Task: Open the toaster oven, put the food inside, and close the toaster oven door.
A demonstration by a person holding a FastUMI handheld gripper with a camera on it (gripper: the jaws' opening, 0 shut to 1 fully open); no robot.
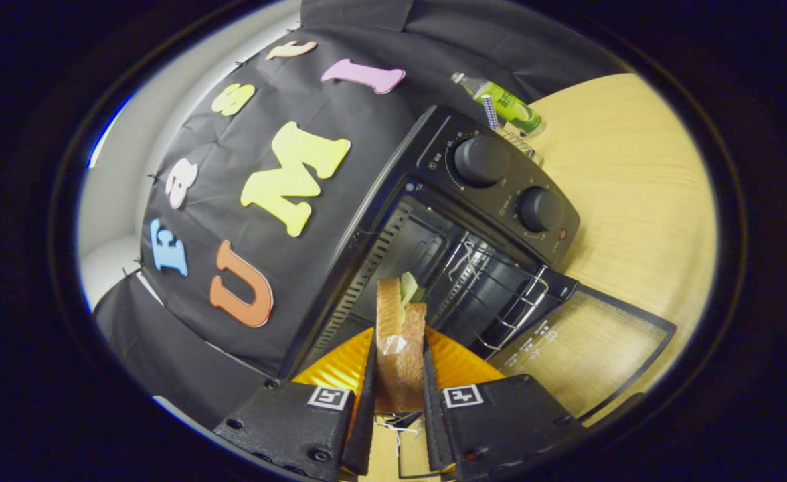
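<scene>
A sandwich [400, 335] of brown bread with a green leaf at its top stands between my fingers, and my gripper [400, 365] is shut on it. Just beyond it stands the black toaster oven [494, 194], seen tilted, with two round knobs [480, 161] on its control panel. Its glass door [587, 341] hangs open and lies flat toward me, to the right of my fingers. The dark cavity with a wire rack [500, 294] lies right behind the sandwich. The sandwich is held at the mouth of the opening, above the inner end of the door.
The oven rests on a light wooden table [634, 201]. A green plastic bottle [504, 104] lies behind the oven, beside a pen and a spiral notebook edge. The black cloth wall [246, 268] rises close on the oven's left side.
</scene>
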